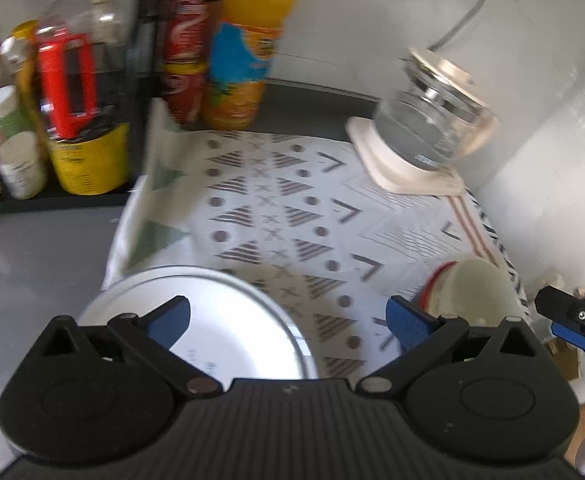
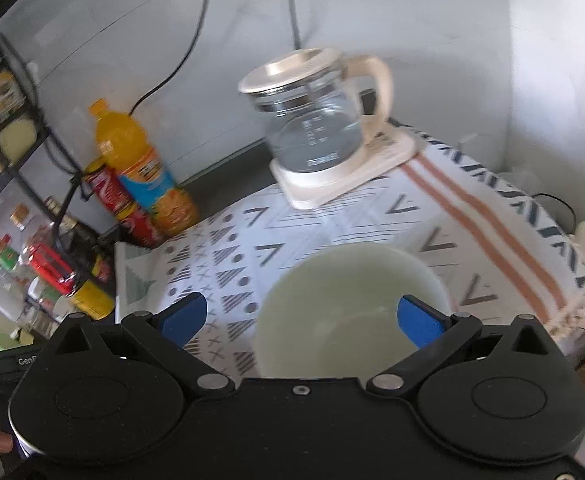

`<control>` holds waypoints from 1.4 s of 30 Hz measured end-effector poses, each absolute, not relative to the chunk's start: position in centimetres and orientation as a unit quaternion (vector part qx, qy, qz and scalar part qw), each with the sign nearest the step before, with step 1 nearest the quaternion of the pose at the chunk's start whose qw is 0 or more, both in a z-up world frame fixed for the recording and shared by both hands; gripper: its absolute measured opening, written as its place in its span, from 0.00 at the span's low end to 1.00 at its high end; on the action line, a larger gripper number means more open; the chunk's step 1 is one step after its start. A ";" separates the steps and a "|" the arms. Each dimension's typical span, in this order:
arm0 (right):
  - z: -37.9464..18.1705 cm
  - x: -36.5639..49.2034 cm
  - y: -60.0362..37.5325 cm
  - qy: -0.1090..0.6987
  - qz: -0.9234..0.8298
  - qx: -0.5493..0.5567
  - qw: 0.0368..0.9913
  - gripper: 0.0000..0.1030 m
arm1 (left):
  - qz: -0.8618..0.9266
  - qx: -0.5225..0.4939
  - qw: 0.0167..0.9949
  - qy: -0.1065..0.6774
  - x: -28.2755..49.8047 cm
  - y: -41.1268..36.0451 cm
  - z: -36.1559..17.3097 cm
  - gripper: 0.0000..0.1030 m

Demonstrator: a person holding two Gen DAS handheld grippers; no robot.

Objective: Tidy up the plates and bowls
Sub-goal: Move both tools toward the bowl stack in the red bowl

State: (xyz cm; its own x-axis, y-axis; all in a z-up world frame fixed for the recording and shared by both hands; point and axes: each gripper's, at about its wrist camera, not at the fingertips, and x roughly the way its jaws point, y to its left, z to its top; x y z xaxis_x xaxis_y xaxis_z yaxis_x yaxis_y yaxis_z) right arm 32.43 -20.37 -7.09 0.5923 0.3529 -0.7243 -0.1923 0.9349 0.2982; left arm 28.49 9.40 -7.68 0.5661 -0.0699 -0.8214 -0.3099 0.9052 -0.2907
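A white plate [image 1: 228, 320] with a thin dark rim line lies on the patterned cloth [image 1: 284, 208] at the near left. My left gripper [image 1: 288, 322] is open just above it, its left finger over the plate. A pale green bowl [image 2: 344, 304] with a red-trimmed side [image 1: 472, 284] sits on the cloth [image 2: 372, 216] at the near right. My right gripper [image 2: 300, 316] is open over the bowl, its right finger inside the rim. The right gripper's tip [image 1: 572, 324] shows at the far right of the left wrist view.
A glass kettle [image 2: 316, 120] on a cream base [image 1: 404, 164] stands at the back right. An orange juice bottle [image 1: 248, 48] and red cans [image 1: 184, 52] stand at the back. A black rack with bottles and jars [image 1: 52, 92] is on the left. White walls close the back and right.
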 end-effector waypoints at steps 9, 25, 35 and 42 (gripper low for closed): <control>-7.9 33.3 -23.8 0.433 0.125 0.100 0.887 1.00 | 0.027 -0.191 0.861 0.471 31.7 5.1 -7.1 1.00; -11.6 34.2 -27.6 0.479 0.100 0.089 0.867 0.97 | -0.023 -0.187 0.832 0.521 35.6 -0.1 -9.4 0.99; -15.1 35.0 -28.7 0.524 0.103 0.108 0.838 0.79 | -0.028 -0.185 0.814 0.550 36.3 -2.2 -12.1 0.97; -16.4 35.4 -29.0 0.537 0.124 0.122 0.825 0.70 | -0.022 -0.192 0.801 0.566 36.5 -3.1 -13.9 0.80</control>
State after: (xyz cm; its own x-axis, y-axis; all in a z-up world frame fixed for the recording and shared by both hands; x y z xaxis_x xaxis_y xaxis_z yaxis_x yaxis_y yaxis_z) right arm 35.40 -29.01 -16.37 0.3922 0.3363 -0.8562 -0.0735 0.9393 0.3353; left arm 36.49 -3.09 -13.90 0.3579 -0.2536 -0.8987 -0.1822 0.9249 -0.3336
